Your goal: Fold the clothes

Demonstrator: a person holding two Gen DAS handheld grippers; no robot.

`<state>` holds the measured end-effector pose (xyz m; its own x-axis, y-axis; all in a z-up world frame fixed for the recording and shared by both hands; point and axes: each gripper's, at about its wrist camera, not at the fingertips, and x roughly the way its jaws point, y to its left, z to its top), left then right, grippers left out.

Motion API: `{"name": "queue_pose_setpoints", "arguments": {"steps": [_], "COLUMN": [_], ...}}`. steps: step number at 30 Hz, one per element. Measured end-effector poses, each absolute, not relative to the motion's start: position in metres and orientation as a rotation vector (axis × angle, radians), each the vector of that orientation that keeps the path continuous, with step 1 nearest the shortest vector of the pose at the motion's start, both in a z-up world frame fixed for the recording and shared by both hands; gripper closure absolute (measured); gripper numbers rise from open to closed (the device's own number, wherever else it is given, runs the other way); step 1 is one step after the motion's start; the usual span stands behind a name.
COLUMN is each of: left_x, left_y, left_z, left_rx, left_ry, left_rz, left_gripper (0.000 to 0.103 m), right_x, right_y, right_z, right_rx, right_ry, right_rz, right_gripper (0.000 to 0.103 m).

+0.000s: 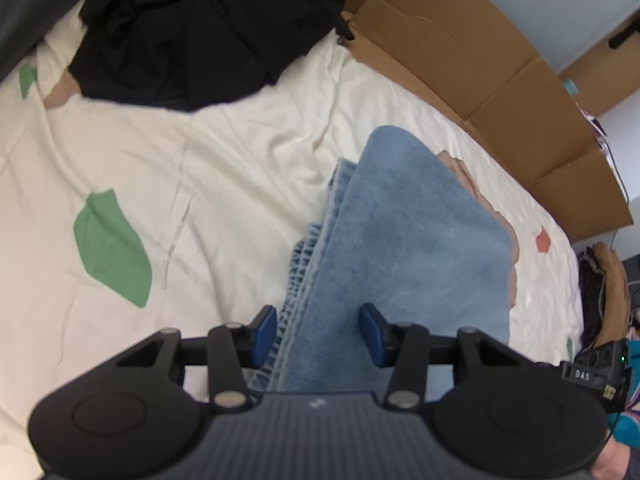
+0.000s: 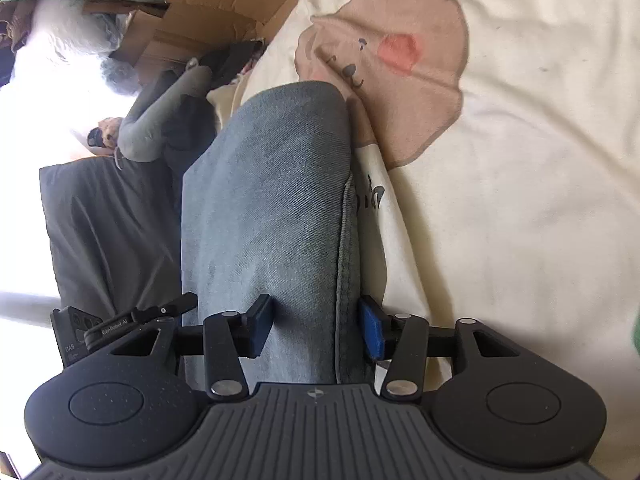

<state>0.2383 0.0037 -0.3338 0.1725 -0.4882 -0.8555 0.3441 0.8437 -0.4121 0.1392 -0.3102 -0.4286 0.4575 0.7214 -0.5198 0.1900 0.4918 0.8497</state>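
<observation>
Folded blue jeans (image 1: 400, 232) stretch away from me over the cream bed sheet (image 1: 200, 180). My left gripper (image 1: 318, 334) is shut on their near end, the frayed edges by its left pad. In the right wrist view the same jeans (image 2: 272, 200) fill the gap of my right gripper (image 2: 314, 328), which is shut on them with a stitched seam against its right pad. The two grippers sit side by side on the same end; the right gripper's body (image 1: 592, 372) shows at the edge of the left wrist view.
A crumpled black garment (image 1: 200, 28) lies at the far end of the bed. Flattened cardboard (image 1: 480, 60) lines the bed's right side. The sheet (image 2: 520, 200) carries a bear print (image 2: 400, 60). Dark grey cloth (image 2: 100, 232) lies left of the jeans.
</observation>
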Motion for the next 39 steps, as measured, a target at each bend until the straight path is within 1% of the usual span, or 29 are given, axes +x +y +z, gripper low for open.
{"name": "queue_pose_setpoints", "arguments": {"steps": [3,7,8,9,11,13,15,17,19,21,23,28,39], "left_x": [0.240,0.242,0.243,0.244,0.248,0.251,0.252,0.253,0.250,0.245,0.242,0.234,0.204], "left_y": [0.010,0.019,0.021,0.023,0.027,0.029,0.029,0.028,0.026,0.024,0.023,0.012,-0.042], "left_z": [-0.343,-0.353,-0.355,-0.357,-0.361,-0.364,-0.366,-0.367,-0.366,-0.366,-0.367,-0.362,-0.372], "left_rx": [-0.187,-0.246,-0.263,-0.286,-0.312,-0.323,-0.329,-0.335,-0.323,-0.303,-0.310,-0.289,-0.338], "left_ry": [1.280,1.291,1.298,1.310,1.324,1.331,1.338,1.347,1.337,1.322,1.325,1.318,1.338], "left_rz": [-0.597,-0.600,-0.605,-0.613,-0.636,-0.659,-0.665,-0.664,-0.672,-0.691,-0.705,-0.746,-0.807], "left_gripper": [0.054,0.053,0.052,0.051,0.051,0.051,0.050,0.050,0.050,0.050,0.051,0.054,0.054], "right_x": [0.147,0.155,0.156,0.156,0.154,0.152,0.153,0.158,0.161,0.160,0.158,0.154,0.139], "right_y": [-0.302,-0.292,-0.291,-0.292,-0.295,-0.295,-0.290,-0.285,-0.284,-0.288,-0.291,-0.301,-0.360], "right_z": [-0.429,-0.427,-0.424,-0.422,-0.419,-0.420,-0.424,-0.424,-0.419,-0.413,-0.405,-0.385,-0.366], "right_rx": [1.017,0.973,0.960,0.960,0.980,0.992,0.970,0.953,0.918,0.927,0.922,0.896,0.894], "right_ry": [1.088,1.103,1.104,1.101,1.088,1.082,1.094,1.111,1.115,1.106,1.094,1.082,1.064], "right_rz": [0.418,0.430,0.434,0.440,0.448,0.442,0.418,0.417,0.429,0.439,0.442,0.424,0.333], "right_gripper": [0.046,0.046,0.049,0.055,0.059,0.058,0.053,0.052,0.056,0.068,0.071,0.073,0.074]}}
